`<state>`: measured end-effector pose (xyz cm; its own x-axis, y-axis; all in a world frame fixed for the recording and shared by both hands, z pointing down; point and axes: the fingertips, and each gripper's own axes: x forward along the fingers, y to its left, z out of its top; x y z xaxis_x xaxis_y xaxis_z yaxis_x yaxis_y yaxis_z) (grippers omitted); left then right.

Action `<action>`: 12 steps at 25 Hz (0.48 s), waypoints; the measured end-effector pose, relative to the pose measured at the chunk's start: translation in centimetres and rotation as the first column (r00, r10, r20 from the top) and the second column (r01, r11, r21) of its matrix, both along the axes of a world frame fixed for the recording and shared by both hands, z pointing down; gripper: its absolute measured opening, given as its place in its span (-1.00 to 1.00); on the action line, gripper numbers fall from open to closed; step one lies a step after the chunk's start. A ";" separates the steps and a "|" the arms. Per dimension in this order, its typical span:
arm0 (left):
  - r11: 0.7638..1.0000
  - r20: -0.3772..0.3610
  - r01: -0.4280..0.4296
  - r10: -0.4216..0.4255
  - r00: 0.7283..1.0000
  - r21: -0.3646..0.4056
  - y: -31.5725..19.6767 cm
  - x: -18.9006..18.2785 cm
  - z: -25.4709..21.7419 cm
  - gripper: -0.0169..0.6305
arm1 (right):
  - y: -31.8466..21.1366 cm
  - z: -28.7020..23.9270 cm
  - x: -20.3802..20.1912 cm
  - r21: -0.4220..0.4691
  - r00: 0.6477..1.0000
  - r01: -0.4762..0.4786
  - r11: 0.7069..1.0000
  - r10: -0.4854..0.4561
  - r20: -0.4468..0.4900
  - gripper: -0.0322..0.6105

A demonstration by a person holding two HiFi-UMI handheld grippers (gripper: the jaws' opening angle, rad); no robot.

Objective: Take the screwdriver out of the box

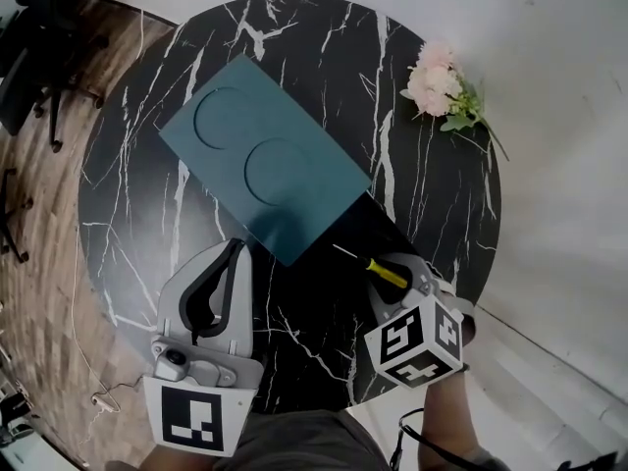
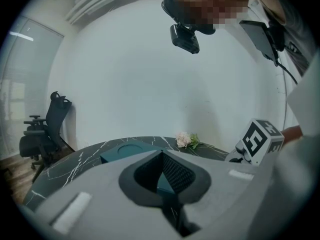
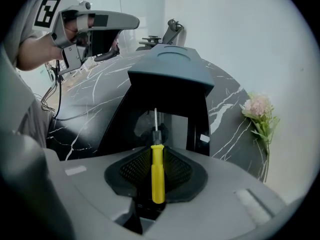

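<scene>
Screwdriver point(image 1: 386, 271): sitting outside the box point(image 1: 263, 157), just right of its near corner, its yellow handle being pinched by the right gripper point(image 3: 157, 160), which is pointing steeply down. Left gripper point(image 1: 235, 247): hovering near-left of the box, pointing nearly level, jaws pressed together on nothing.

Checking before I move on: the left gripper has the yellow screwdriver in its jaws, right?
No: it is the right gripper that has the yellow screwdriver in its jaws, as the right gripper view shows. The left gripper holds nothing.

Tool point(image 3: 156, 154) clamping yellow screwdriver point(image 3: 158, 176), teal box point(image 3: 175, 76) beyond
</scene>
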<state>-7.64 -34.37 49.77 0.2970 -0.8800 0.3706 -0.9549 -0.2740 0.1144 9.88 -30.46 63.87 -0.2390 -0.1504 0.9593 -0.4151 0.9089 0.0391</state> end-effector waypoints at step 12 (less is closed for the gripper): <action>0.994 0.030 -0.037 0.034 0.999 0.102 2.4 1.6 -5.5 -0.94 | -0.9 -9.3 -0.5 0.219 0.951 -0.206 0.954 0.142 0.276 -0.59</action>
